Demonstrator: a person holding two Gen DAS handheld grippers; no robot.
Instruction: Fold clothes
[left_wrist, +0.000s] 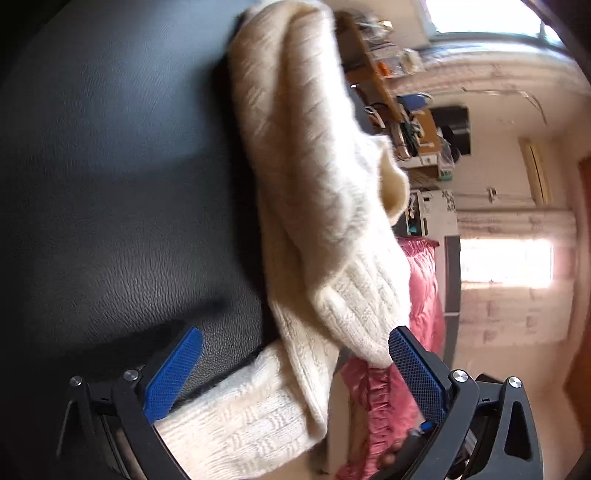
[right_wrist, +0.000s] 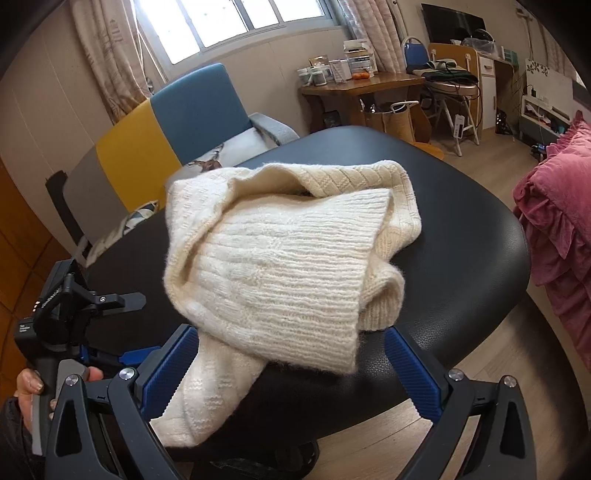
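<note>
Sweater: cream knit sweater (right_wrist: 280, 258) lying bunched on black table (right_wrist: 461, 229), trailing toward 6 o'clock.
Left gripper (left_wrist: 295, 373): jaws gaping wide, sweater passing between, ungripped.
Right gripper (right_wrist: 291, 369): jaws gaping wide, sleeve lying between, ungripped.

The left claw (left_wrist: 293, 360) has a black frame of angled struts, with two round silver screws on each side at the joints. Its two fingers carry bright blue pads (left_wrist: 173, 373) with a fine cross-hatched grip texture. The right claw (right_wrist: 288, 363) is built the same: black struts with triangular cut-outs, silver screw heads, blue ribbed pads (right_wrist: 168, 373) with a toothed edge. In the right wrist view, a hand (right_wrist: 31, 391) at the near left edge is around a dark handle with a grey panel, small white lettering and blue parts; a dark sleeve (right_wrist: 13, 439) covers the wrist.
</note>
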